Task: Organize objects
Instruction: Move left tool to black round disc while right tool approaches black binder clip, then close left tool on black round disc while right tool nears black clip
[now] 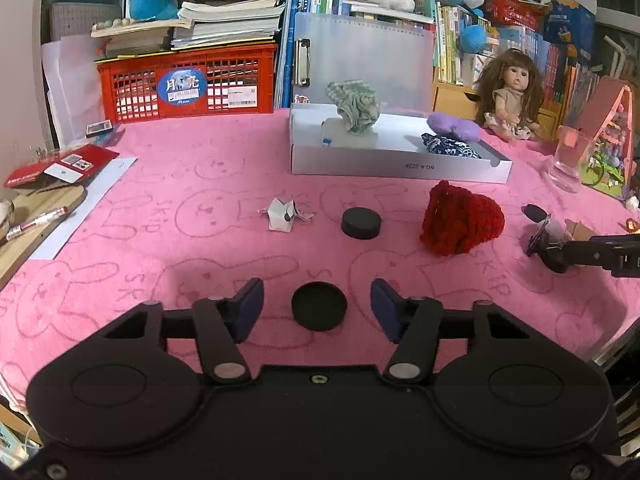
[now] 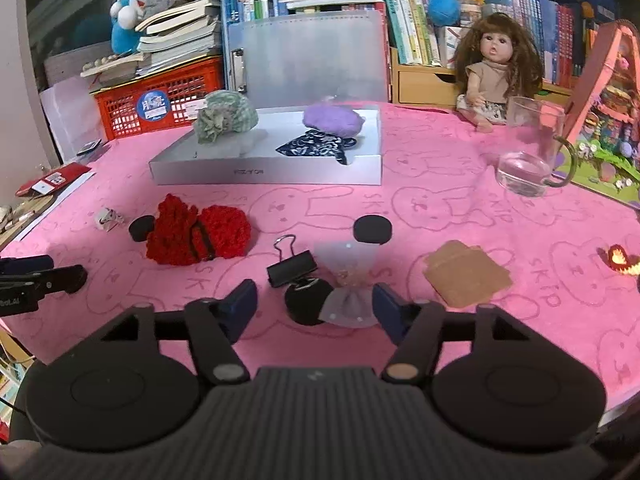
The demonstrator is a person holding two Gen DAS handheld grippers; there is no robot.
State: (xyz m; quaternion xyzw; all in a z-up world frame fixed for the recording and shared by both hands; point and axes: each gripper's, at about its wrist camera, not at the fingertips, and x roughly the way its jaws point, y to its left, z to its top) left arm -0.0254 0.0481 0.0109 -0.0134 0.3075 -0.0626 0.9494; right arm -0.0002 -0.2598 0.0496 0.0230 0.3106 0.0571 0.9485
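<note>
Flanking flat round black disc (image 1: 319, 306).

Left bare pink cloth (image 1: 180, 248) between near black disc (image 1: 319, 306) and white box (image 1: 400, 168); blocked rightward by red knit (image 1: 460, 224), binder clip (image 2: 292, 267).

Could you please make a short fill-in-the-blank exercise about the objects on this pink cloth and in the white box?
1. The knitted item beside the far black disc is ____ in colour.
2. Between the left hand-held gripper's fingers lies a black ____.
3. The purple pouch lies inside the white ____.
4. The doll sits behind a clear ____.

Missing words: red; disc; box; glass
</note>
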